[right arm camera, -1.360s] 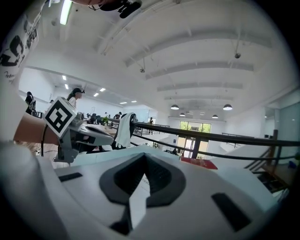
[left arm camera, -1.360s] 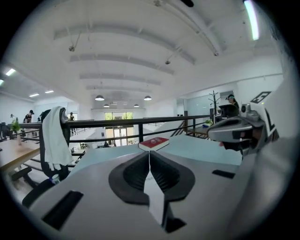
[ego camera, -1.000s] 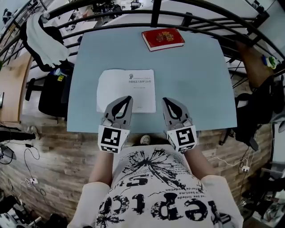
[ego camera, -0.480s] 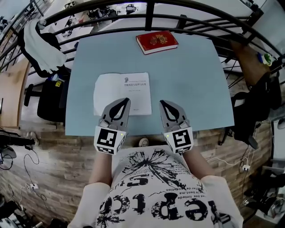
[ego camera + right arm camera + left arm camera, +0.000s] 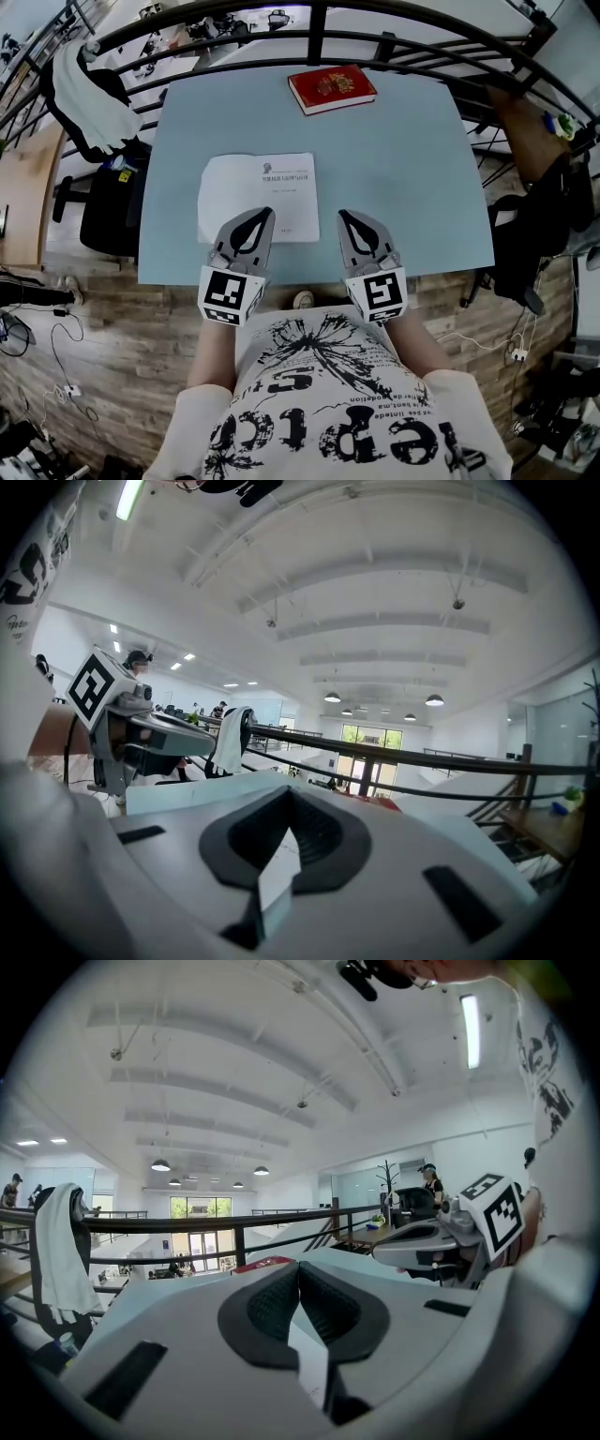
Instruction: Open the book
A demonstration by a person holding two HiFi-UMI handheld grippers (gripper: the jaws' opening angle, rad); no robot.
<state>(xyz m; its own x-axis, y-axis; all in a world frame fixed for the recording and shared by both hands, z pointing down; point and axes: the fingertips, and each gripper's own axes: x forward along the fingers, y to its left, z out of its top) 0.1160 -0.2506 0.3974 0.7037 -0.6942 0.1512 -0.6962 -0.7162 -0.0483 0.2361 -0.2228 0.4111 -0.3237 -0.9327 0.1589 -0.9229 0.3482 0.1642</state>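
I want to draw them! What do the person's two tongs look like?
The left tongs and right tongs are pale grey and pointed, with black pads inside. Each carries a white cube printed with black square patterns. The T-shirt is white with black print and short sleeves.

Head cam: above the person, looks steeply down on the whole table (image 5: 403,169), near edge at frame bottom. Left gripper (image 5: 265,214) cam & right gripper (image 5: 347,219) cam: low at near edge, close behind own jaws, facing abt level twd far edge. All 3 share red book (image 5: 330,88) + railing (image 5: 317,28); each gripper cam catches the other gripper.
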